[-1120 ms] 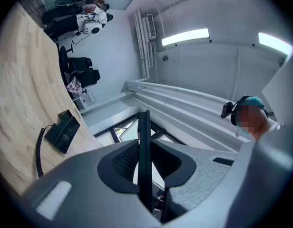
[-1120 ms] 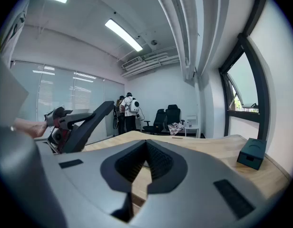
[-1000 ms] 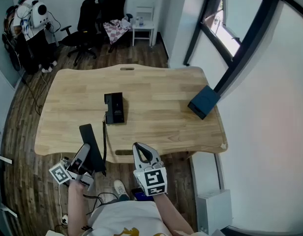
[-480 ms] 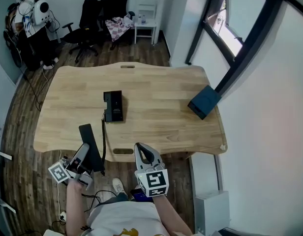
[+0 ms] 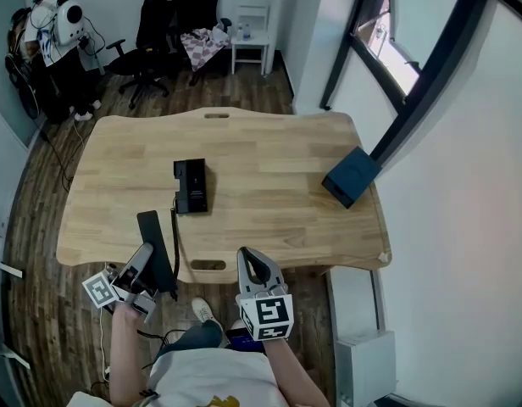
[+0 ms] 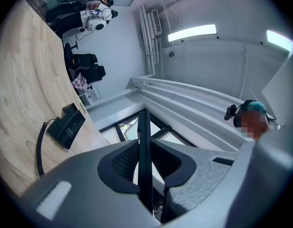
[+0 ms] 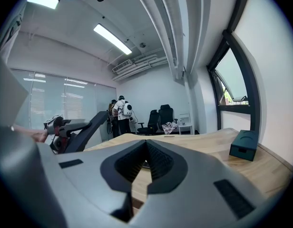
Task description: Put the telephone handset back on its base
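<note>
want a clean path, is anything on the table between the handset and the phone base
Nothing visible does. Between the handset in the left gripper and the base lies only bare table and the phone's own coiled cord. The dark box sits far off near the right edge.

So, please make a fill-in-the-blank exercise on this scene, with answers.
The left gripper is shut on the black ___.
A coiled cord runs from it to the ___ on the table.
The right gripper, jaws together, holds ___.
The dark box lies by the table's ___ edge in the head view.
Missing: handset; base; nothing; right.
</note>
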A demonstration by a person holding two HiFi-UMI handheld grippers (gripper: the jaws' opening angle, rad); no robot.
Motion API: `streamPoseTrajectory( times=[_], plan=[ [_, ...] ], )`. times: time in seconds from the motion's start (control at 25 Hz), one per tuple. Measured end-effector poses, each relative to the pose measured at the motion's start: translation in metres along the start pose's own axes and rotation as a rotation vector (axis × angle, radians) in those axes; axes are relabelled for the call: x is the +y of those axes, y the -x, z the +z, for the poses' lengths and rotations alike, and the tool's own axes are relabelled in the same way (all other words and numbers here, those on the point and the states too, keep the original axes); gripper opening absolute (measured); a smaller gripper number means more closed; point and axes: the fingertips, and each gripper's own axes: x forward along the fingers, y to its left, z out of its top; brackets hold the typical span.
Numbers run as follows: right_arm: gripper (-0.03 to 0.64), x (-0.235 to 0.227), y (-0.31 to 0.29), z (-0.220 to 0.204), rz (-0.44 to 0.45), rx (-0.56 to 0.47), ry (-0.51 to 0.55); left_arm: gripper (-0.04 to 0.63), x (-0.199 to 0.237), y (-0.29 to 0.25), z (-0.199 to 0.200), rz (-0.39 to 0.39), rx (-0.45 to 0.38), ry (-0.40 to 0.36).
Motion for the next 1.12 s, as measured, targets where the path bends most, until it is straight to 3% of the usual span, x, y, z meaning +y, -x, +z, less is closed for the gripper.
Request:
streamPoseTrajectory(
  times=[0.68, 1.12],
  plan=[
    [0.006, -0.033, -0.138, 0.002, -0.061, 0.072, -0.033, 0.075, 0.096, -0.093, 0.038, -0.038, 0.163, 0.107],
    [0.006, -0.03, -0.21, 0.0, -0.151, 0.094, -0.02, 0.075, 0.152, -0.107, 0.102, -0.081, 0.138, 0.19]
  ],
)
